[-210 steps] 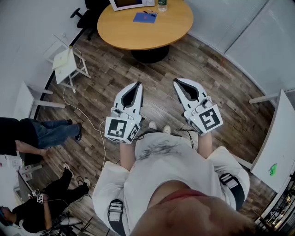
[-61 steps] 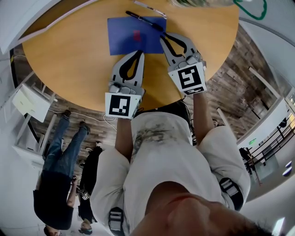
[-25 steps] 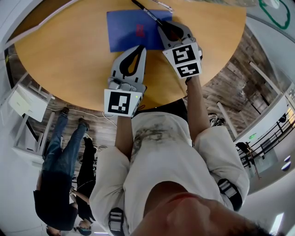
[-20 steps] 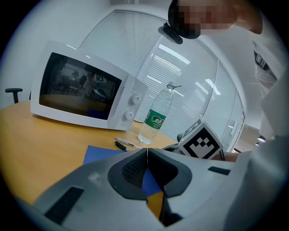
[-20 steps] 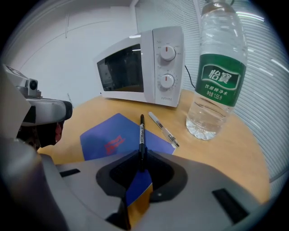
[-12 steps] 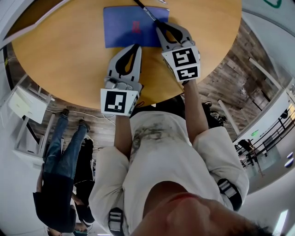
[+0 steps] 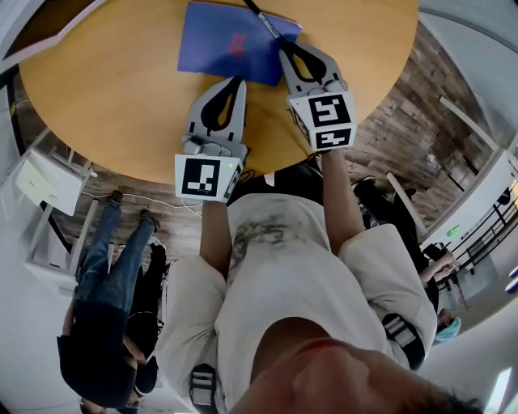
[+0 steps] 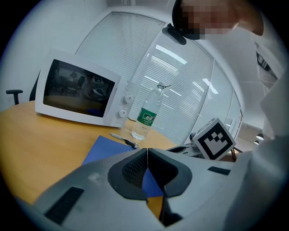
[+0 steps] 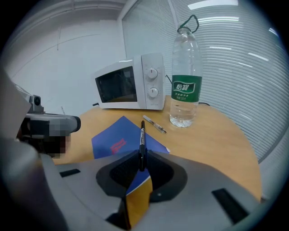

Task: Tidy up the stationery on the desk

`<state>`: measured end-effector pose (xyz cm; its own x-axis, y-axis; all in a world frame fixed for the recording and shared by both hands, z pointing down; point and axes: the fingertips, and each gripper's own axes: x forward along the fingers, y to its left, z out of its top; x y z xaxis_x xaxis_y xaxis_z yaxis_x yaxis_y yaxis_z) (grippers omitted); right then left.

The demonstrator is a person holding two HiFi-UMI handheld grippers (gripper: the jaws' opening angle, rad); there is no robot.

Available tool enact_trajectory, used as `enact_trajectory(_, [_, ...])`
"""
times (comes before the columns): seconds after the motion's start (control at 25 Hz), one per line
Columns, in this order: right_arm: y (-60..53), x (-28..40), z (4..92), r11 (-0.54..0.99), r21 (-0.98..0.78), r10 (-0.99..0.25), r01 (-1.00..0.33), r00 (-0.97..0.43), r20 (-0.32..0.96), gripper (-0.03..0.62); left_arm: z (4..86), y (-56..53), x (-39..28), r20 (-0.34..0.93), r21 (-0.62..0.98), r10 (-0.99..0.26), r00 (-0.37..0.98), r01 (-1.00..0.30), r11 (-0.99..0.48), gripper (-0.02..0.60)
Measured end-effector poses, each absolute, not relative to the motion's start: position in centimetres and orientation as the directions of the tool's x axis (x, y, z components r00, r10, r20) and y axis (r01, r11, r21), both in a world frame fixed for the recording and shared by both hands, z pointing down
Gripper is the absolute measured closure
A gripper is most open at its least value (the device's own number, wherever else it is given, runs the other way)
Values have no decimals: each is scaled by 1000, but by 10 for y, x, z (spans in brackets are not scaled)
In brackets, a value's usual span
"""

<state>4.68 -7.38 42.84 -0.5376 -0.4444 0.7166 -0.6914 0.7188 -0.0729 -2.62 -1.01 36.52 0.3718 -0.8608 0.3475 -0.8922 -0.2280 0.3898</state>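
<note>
A black pen sticks forward from my right gripper, which is shut on its near end. In the head view this gripper is at the right corner of a blue notebook lying on the round wooden table, and the pen slants up-left from the tips. My left gripper is shut with nothing in it, just short of the notebook's near edge. The left gripper view shows its tips against the notebook.
A second, pale pen lies on the table beyond the notebook. Behind it stand a water bottle and a white microwave. People stand on the wooden floor to the left of the table.
The person walked up to the table. My right gripper reached the notebook's right corner and closed on the black pen. The left gripper stayed shut near the notebook's front edge.
</note>
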Motion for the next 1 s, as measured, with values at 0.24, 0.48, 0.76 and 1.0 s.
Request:
enact_trajectory(0.24, [-72, 63, 412, 689, -63, -499, -722, -536, 681, 485, 359, 0, -11, 343, 383, -863, 370, -894, -231, 569])
enact_trajectory(0.48, [-74, 83, 398, 666, -52, -537, -744, -527, 659, 485, 352, 6, 4, 333, 374, -868, 369, -896, -238, 569])
enact_trajectory(0.76, [-54, 111, 403, 646, -63, -534, -761, -510, 674, 485, 350, 13, 24, 329, 362, -870, 369, -900, -245, 569])
enact_trajectory(1.0, [-24, 127, 414, 643, -96, -506, -760, -515, 692, 485, 358, 26, 39, 347, 372, -873, 342, -905, -207, 569])
